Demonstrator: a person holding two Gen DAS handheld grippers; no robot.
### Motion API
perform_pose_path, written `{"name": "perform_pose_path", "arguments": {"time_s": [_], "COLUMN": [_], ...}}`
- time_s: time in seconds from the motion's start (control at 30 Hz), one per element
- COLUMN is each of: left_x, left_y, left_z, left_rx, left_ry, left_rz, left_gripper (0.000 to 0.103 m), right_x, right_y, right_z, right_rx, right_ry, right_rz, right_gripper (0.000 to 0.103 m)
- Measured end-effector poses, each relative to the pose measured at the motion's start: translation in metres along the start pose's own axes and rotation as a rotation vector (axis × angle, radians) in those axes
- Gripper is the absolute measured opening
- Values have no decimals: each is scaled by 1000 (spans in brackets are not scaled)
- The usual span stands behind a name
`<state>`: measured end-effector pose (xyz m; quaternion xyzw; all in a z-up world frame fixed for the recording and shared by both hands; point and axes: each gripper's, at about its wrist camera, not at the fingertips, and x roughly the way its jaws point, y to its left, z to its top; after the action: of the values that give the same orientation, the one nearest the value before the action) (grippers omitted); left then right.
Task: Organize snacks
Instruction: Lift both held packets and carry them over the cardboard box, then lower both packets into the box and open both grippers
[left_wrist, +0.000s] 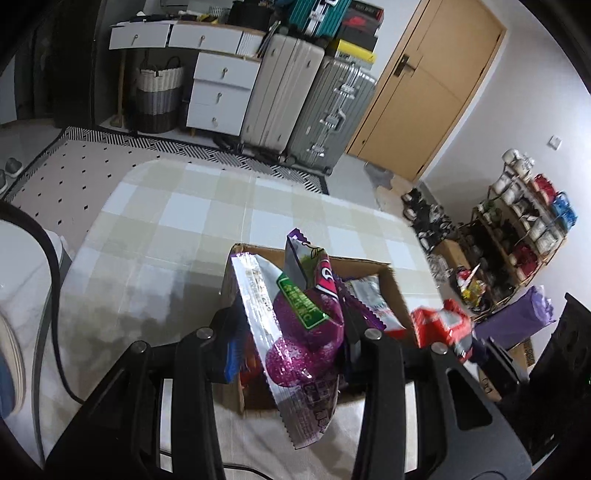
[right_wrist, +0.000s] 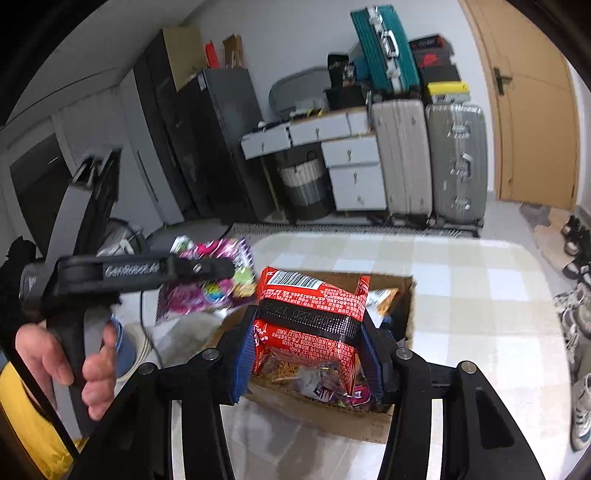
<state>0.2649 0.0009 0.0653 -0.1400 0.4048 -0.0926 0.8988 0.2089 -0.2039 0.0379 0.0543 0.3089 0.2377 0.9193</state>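
My left gripper (left_wrist: 291, 328) is shut on a purple and silver snack bag (left_wrist: 299, 332), held up over an open cardboard box (left_wrist: 397, 295) on the checked table (left_wrist: 177, 229). More packets lie inside the box (right_wrist: 408, 306). My right gripper (right_wrist: 306, 336) is shut on a red snack bag (right_wrist: 310, 317) with a barcode, above the same box. In the right wrist view the left gripper (right_wrist: 207, 275) shows at the left with the purple bag (right_wrist: 207, 277), a hand (right_wrist: 70, 362) on its handle. The red bag (left_wrist: 443, 325) also appears at the right of the left wrist view.
Beyond the table stand suitcases (left_wrist: 306, 99), white drawers (left_wrist: 221, 92), a woven basket (left_wrist: 159, 96) and a wooden door (left_wrist: 424, 85). A shoe rack (left_wrist: 524, 225) and loose shoes sit at the right. A black cable (left_wrist: 55, 295) crosses the table's left edge.
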Motion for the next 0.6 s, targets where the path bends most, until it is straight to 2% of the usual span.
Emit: {"name": "perform_pose_path", "arguments": {"time_s": [0.13, 0.43, 0.6], "left_x": [29, 69, 79], "left_y": [-8, -15, -17], "left_z": [9, 12, 9], "left_rx": [43, 95, 108], "left_ry": [36, 74, 86], "left_rz": [28, 61, 71], "left_gripper": [36, 36, 36], "right_x": [29, 68, 76], "right_y": [-12, -24, -27], "right_z": [-5, -16, -22], "right_rx": [17, -60, -78], "right_ry": [59, 127, 146], "right_rz": [19, -73, -78], "right_gripper": [50, 50, 50]}}
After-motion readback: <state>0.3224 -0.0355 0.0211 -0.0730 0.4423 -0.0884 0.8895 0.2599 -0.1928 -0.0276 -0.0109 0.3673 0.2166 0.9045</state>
